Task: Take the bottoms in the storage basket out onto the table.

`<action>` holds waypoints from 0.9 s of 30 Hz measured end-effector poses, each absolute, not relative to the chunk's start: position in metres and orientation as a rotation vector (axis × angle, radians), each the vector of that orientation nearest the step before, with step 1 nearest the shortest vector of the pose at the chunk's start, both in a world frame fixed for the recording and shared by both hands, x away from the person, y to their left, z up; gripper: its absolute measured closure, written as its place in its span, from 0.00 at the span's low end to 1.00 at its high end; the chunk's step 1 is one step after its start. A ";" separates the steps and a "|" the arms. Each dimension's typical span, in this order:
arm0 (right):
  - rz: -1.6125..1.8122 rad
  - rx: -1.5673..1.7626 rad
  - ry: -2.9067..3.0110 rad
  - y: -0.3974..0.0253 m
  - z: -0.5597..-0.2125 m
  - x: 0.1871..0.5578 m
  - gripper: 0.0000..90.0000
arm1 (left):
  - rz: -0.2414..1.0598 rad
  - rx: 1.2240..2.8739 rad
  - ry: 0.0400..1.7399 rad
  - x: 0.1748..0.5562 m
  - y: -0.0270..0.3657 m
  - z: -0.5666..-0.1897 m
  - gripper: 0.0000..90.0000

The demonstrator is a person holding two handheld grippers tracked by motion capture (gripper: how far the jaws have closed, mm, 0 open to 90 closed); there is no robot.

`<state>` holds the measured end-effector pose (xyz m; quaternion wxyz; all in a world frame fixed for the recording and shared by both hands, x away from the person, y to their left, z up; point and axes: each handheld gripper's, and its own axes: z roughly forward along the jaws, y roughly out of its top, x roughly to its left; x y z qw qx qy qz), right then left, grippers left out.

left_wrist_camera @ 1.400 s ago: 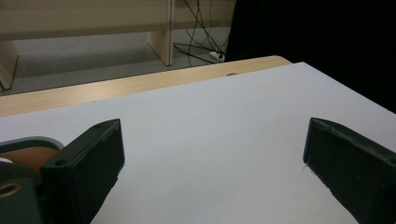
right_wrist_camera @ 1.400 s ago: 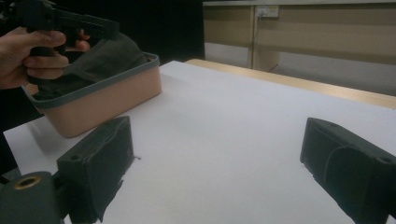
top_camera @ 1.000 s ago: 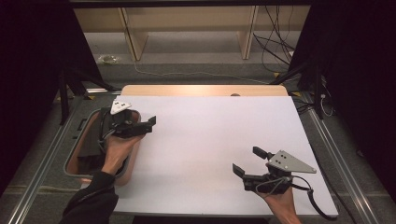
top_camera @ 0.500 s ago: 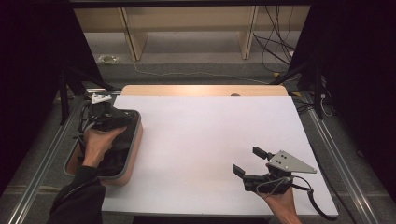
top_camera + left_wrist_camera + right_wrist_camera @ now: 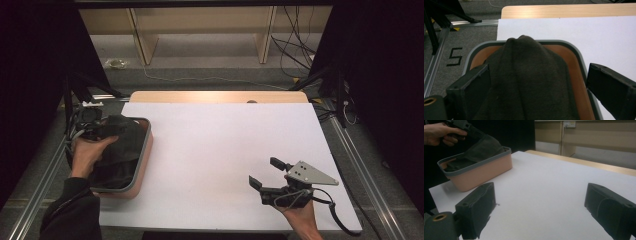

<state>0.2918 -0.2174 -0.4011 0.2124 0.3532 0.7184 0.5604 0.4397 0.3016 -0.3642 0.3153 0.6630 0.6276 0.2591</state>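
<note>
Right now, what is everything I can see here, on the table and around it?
Basin: one, pinkish with a grey rim, at the left edge of the table.
Cloth: one, dark, heaped in the basin and rising above its rim.
Table: one, white top with a wooden strip at the far edge.
Cables: several, black, on the floor beyond the table at the right.
Shelf frame: one, pale wood, behind the table.
Left tongs: one pair, black, open around the cloth over the basin.
Right tongs: one pair, black, open, low over the table's near right, holding nothing.
</note>
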 end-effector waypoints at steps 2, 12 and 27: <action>1.556 0.978 1.997 -0.217 -0.401 0.292 0.12 | 0.674 1.754 1.670 0.440 0.304 -0.366 0.06; 1.554 0.977 2.011 -0.217 -0.401 0.292 0.12 | 0.582 1.833 1.750 0.446 0.304 -0.375 0.06; 1.556 0.974 2.026 -0.216 -0.402 0.292 0.12 | 0.481 1.938 1.863 0.453 0.310 -0.406 0.00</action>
